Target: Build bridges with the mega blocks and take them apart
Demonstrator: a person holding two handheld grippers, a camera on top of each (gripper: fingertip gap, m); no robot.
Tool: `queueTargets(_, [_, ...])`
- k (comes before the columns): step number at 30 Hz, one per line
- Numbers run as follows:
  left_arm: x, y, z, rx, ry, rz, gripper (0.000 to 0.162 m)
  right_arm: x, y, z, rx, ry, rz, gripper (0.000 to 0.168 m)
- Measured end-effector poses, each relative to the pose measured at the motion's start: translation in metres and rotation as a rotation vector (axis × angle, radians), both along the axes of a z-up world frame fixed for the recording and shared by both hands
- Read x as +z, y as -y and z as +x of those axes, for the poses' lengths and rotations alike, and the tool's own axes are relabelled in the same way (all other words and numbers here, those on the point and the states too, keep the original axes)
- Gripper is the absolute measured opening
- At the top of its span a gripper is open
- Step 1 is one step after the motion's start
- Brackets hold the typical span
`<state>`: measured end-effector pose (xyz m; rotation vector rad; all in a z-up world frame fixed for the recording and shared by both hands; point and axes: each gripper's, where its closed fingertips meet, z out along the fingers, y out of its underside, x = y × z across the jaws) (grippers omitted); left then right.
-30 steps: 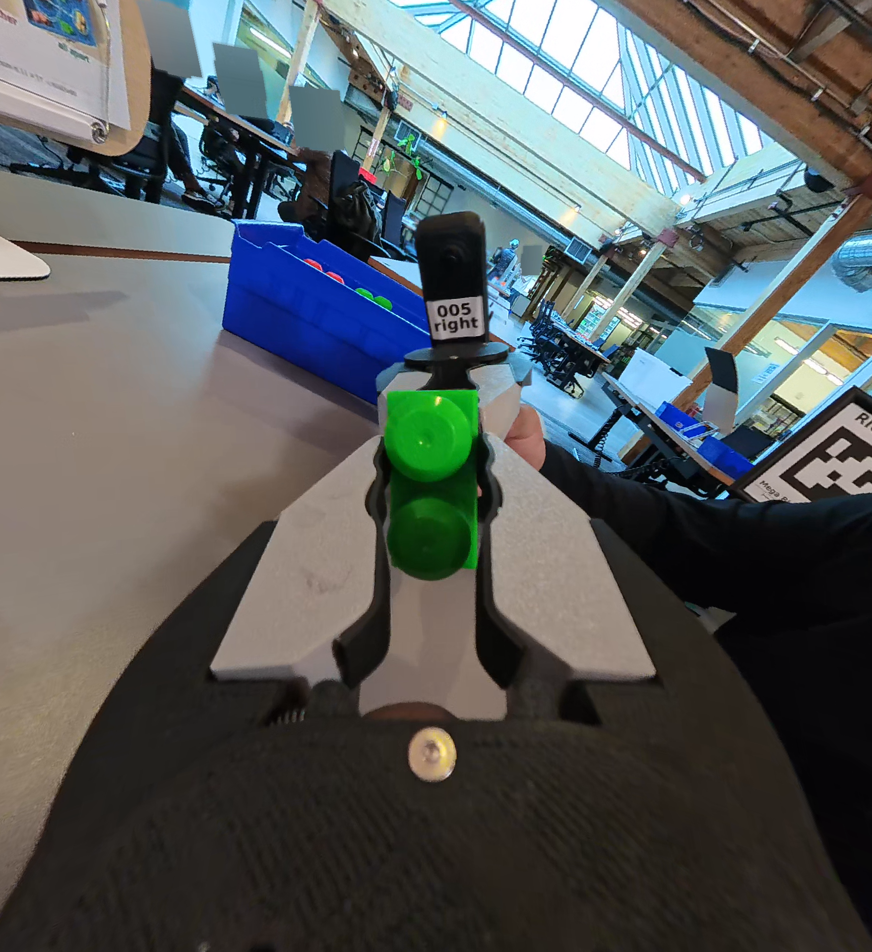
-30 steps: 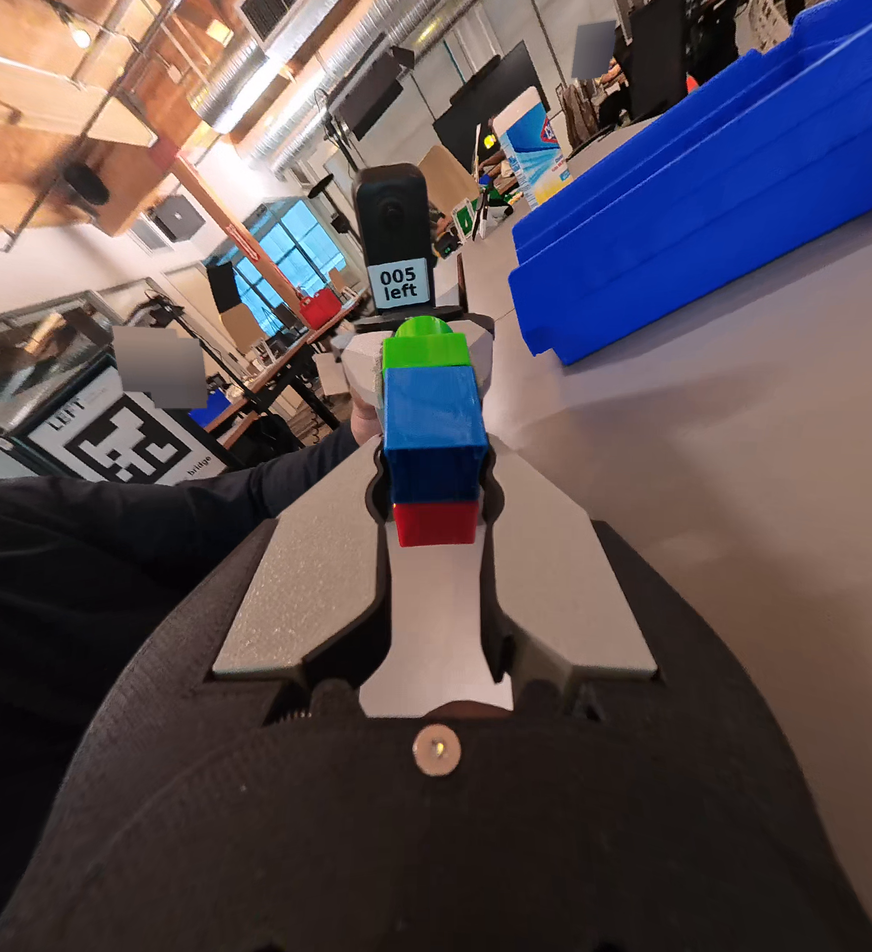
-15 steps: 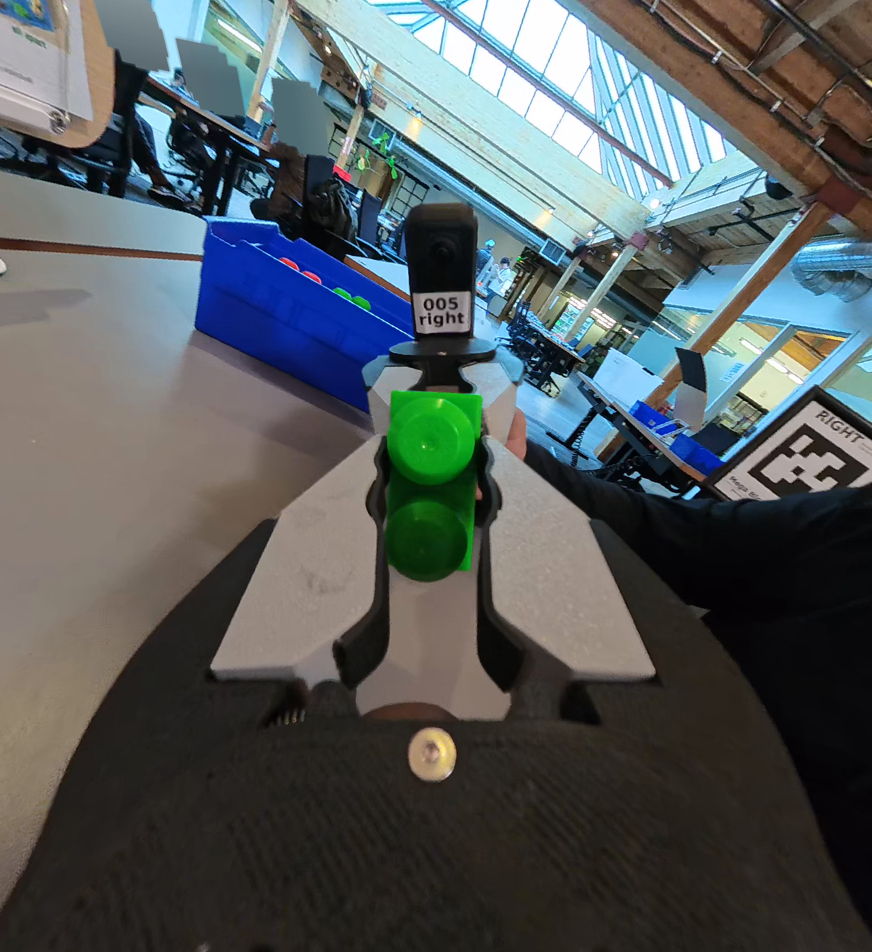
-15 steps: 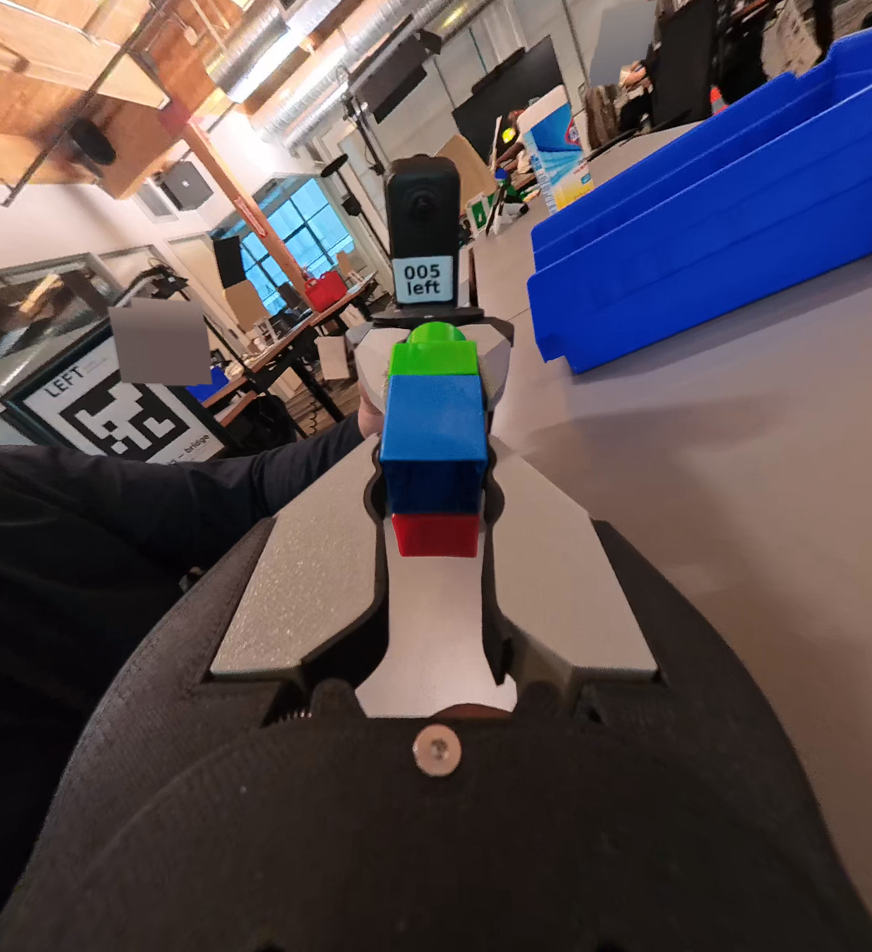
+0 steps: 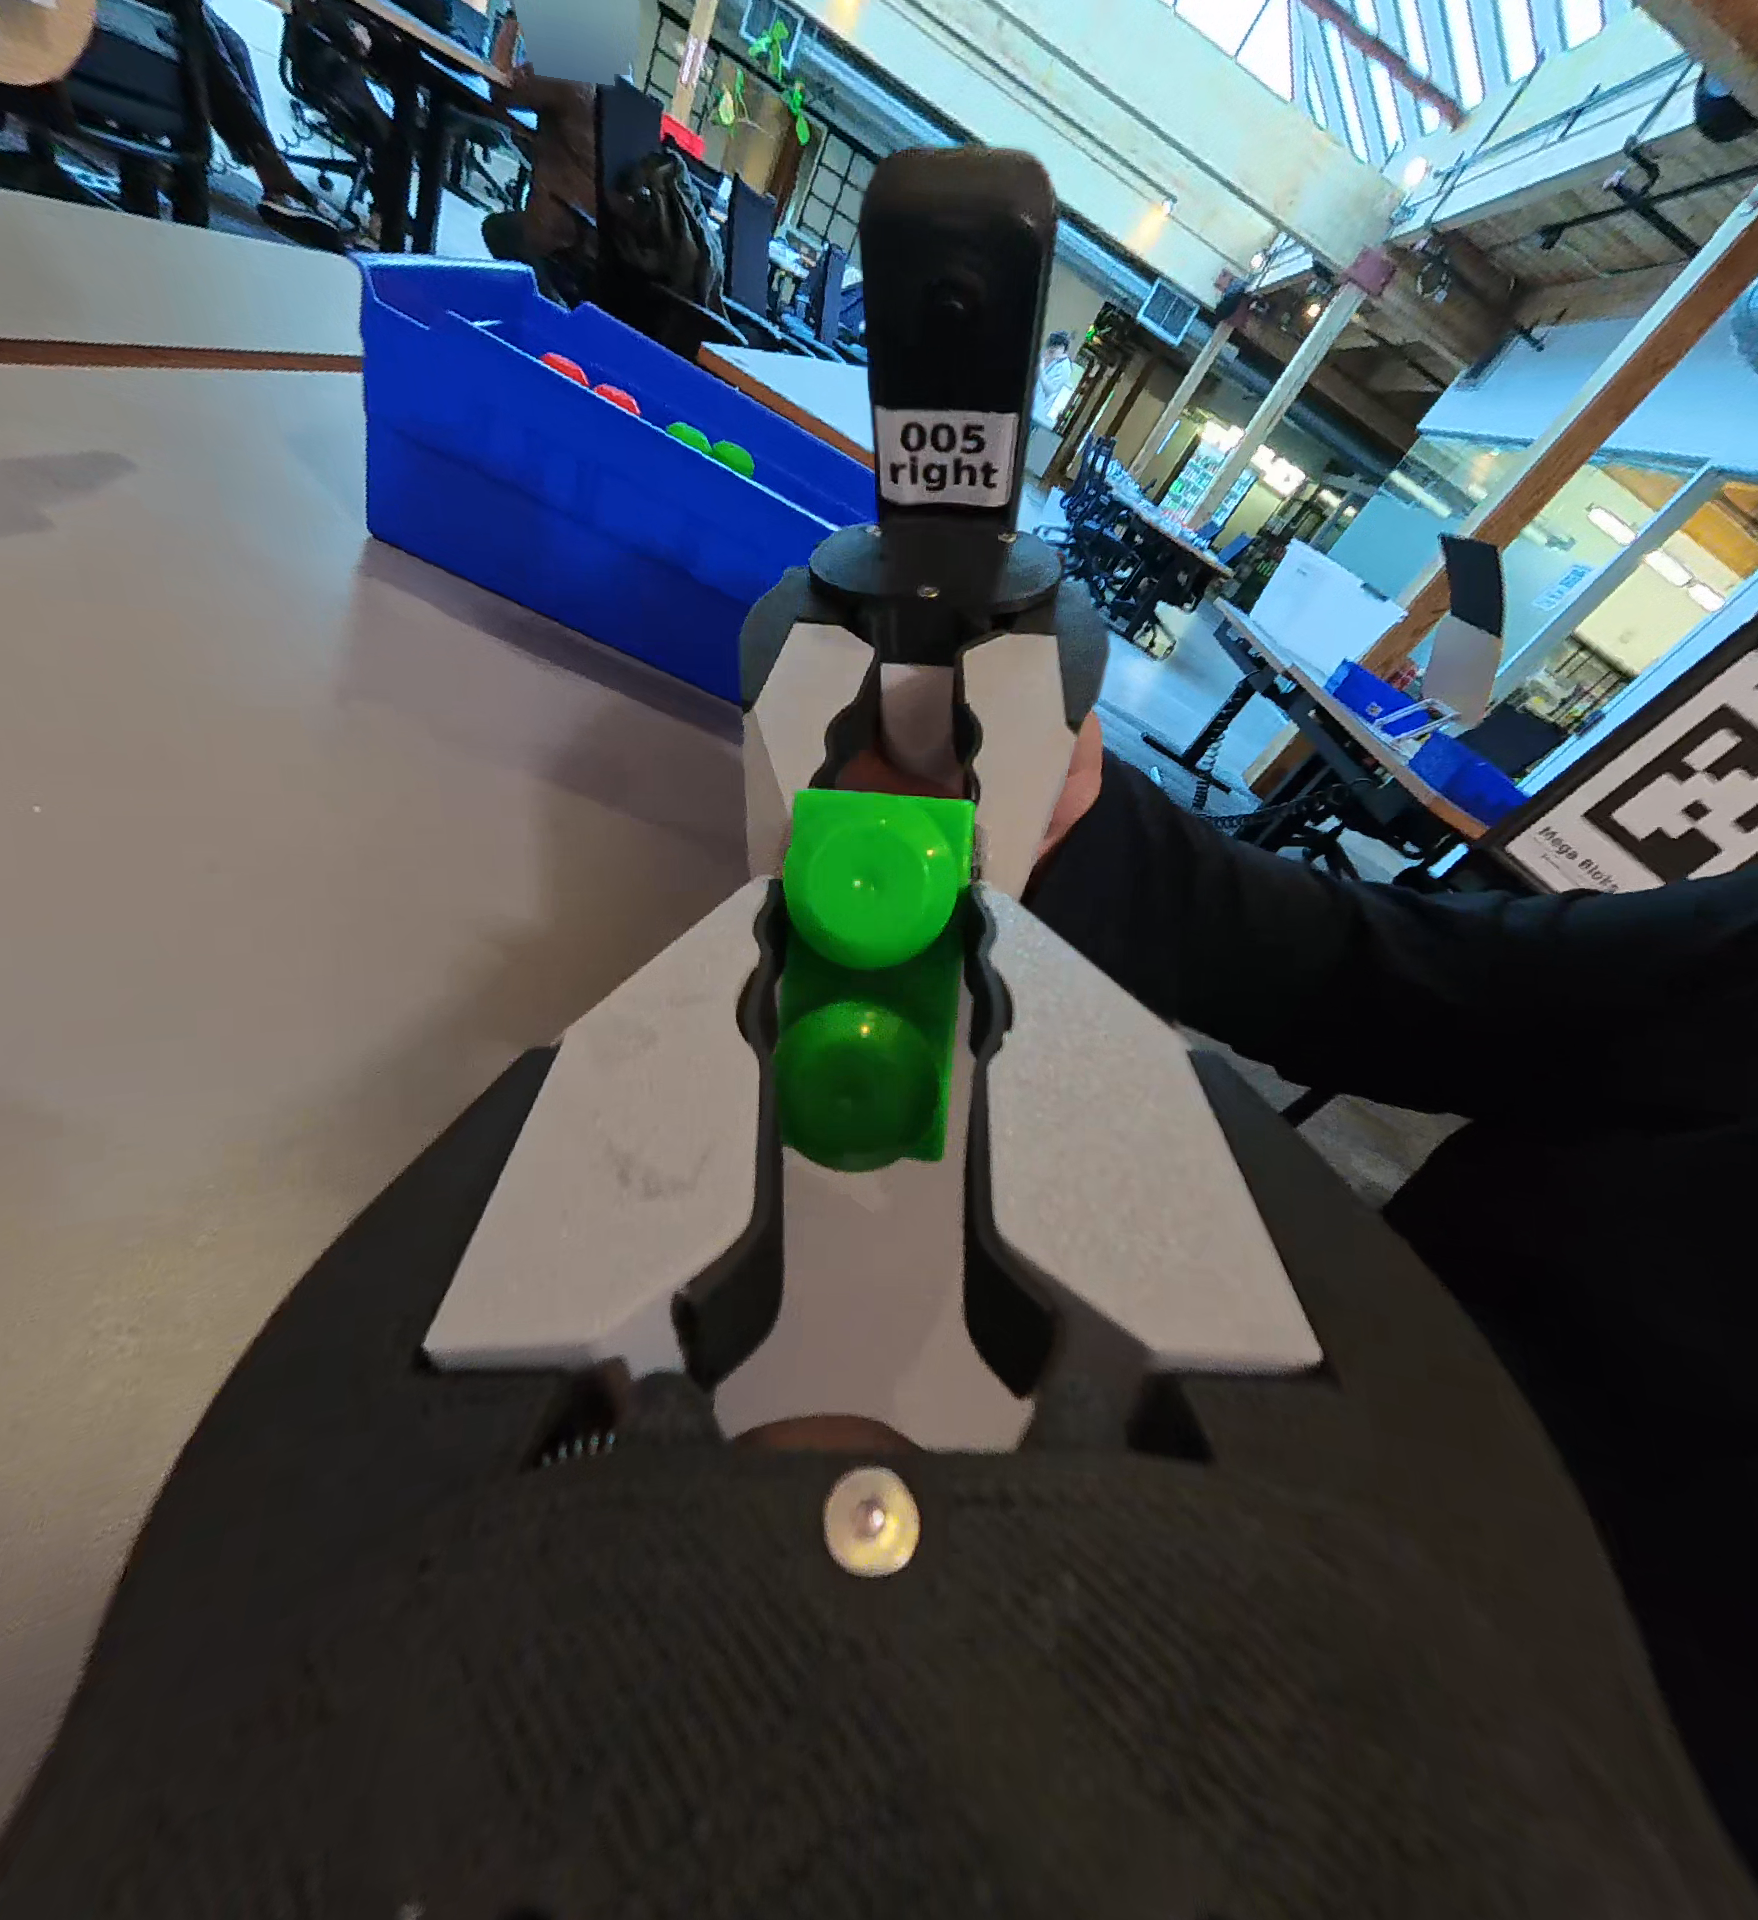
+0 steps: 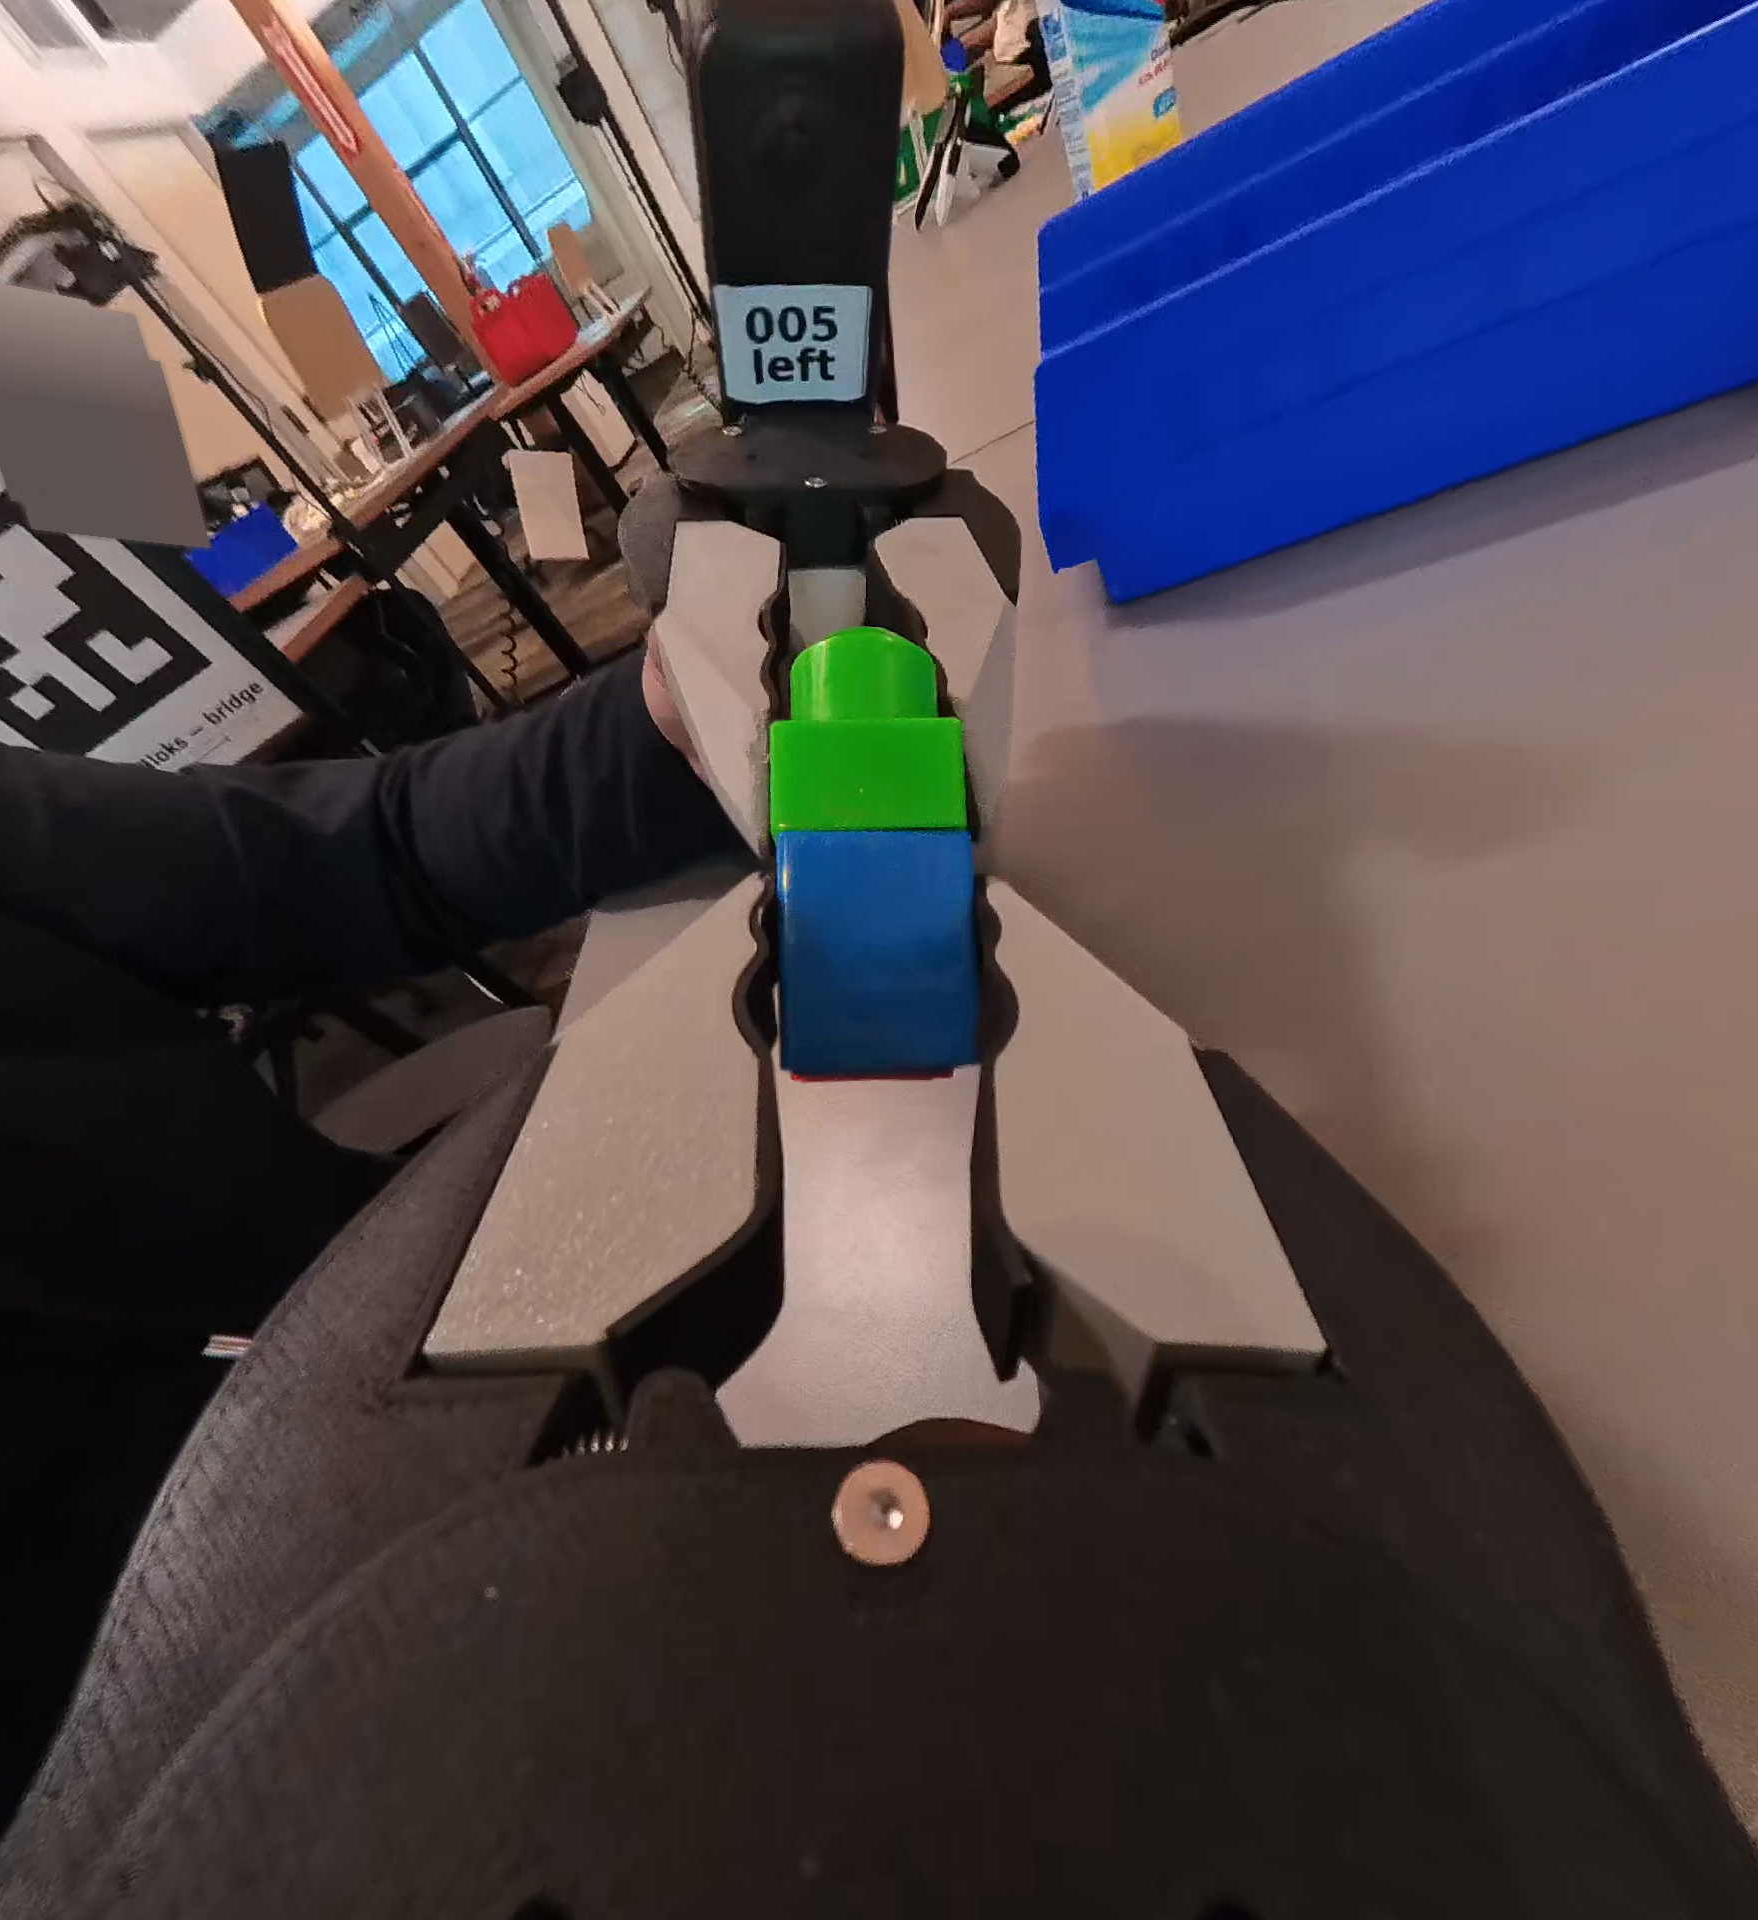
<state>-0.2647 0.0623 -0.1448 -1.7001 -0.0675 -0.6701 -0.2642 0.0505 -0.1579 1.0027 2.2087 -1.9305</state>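
Blocks feel light, rigid, slick: left gripper [image 5: 870, 997] pinches the green block's [image 5: 867, 987] flat sides, right gripper [image 6: 875, 935] clamps the blue block [image 6: 875, 951], probably prying them apart.

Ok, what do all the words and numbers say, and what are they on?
I don't read writing out, but here is where it sits.
White sticker on the black camera, left wrist view: clear print.
Pale sticker on the other black camera, right wrist view: clear print.
Pattern sign and second pattern sign: print partly cut off.
Blue and yellow carton: blurred.
Green block, blue block: no writing.
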Motion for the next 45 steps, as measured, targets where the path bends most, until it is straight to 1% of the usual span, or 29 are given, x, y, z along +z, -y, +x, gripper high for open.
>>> queueTargets(3, [0.005, 0.002, -0.007, 0.015, 0.050, 0.022, 0.032, 0.003, -0.004, -0.003, -0.016, 0.024, -0.047, 0.033])
queueTargets(7, [0.006, 0.008, -0.026, 0.103, 0.001, 0.022, 0.031, 0.011, -0.021, -0.011, -0.090, 0.018, -0.103, 0.033])
queueTargets(11, [0.007, 0.008, -0.020, 0.070, 0.013, 0.032, 0.032, 0.037, -0.042, -0.017, -0.170, -0.037, -0.262, 0.033])
queueTargets(15, [0.007, 0.002, -0.009, 0.026, 0.048, 0.043, 0.038, 0.053, -0.044, -0.015, -0.167, -0.080, -0.384, 0.033])
queueTargets(18, [0.016, 0.002, -0.004, -0.002, 0.089, 0.087, 0.040, 0.048, -0.035, -0.018, -0.167, -0.075, -0.375, 0.033])
queueTargets(19, [0.016, 0.003, -0.006, 0.004, 0.091, 0.089, 0.038, 0.049, -0.034, -0.018, -0.171, -0.085, -0.381, 0.033])
queueTargets(22, [0.021, 0.004, -0.010, 0.016, 0.118, 0.114, 0.038, 0.051, -0.031, -0.018, -0.170, -0.100, -0.386, 0.033])
queueTargets(25, [0.014, 0.001, -0.009, 0.025, 0.084, 0.077, 0.033, 0.051, -0.028, -0.018, -0.177, -0.121, -0.375, 0.033])
queueTargets(27, [0.009, 0.000, -0.006, 0.018, 0.053, 0.058, 0.033, 0.054, -0.029, -0.018, -0.183, -0.138, -0.380, 0.033])
queueTargets(30, [0.012, -0.001, -0.002, 0.008, 0.063, 0.072, 0.035, 0.052, -0.026, -0.017, -0.176, -0.133, -0.381, 0.033])
queueTargets(34, [0.017, 0.001, -0.006, 0.018, 0.088, 0.103, 0.033, 0.047, -0.017, -0.016, -0.148, -0.122, -0.368, 0.033])
queueTargets(39, [0.026, 0.007, -0.006, 0.029, 0.020, 0.140, 0.033, 0.042, -0.008, -0.009, -0.060, -0.090, -0.367, 0.034])
queueTargets(45, [0.020, 0.007, -0.001, 0.005, -0.023, 0.108, 0.033, 0.028, -0.007, -0.001, 0.013, -0.046, -0.243, 0.035])
